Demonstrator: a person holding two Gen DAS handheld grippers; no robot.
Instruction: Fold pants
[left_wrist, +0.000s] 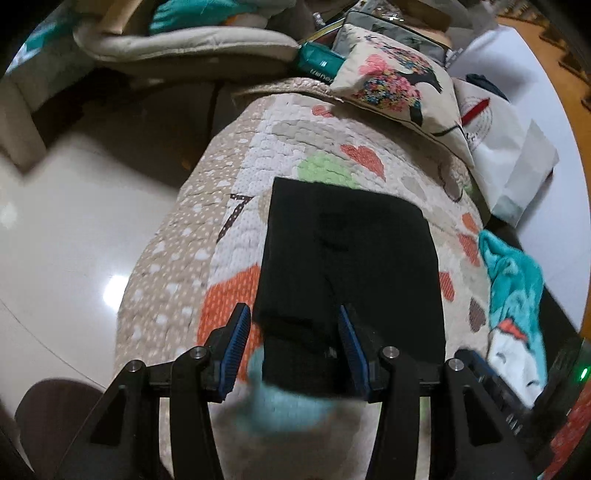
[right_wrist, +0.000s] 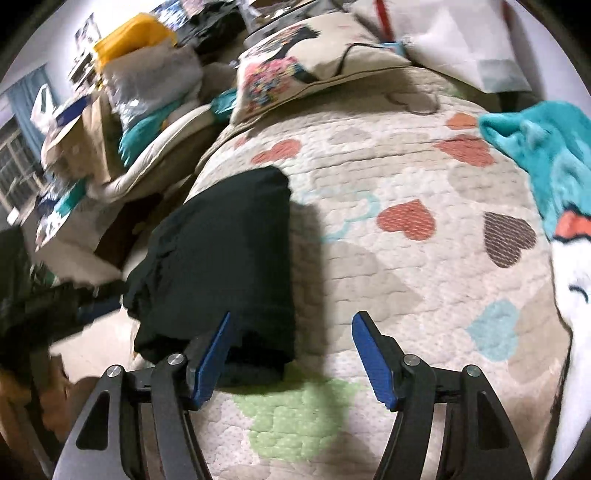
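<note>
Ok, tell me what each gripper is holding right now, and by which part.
Nothing is held. The left gripper is open, straddling the near edge of the folded black pants without pinching them. The right gripper is open over the quilt, beside the pants.

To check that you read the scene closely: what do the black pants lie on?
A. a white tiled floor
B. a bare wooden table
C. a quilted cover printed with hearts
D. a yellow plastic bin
C: the black pants lie folded flat on the quilted cover, whose coloured hearts show all around them in both views.
</note>
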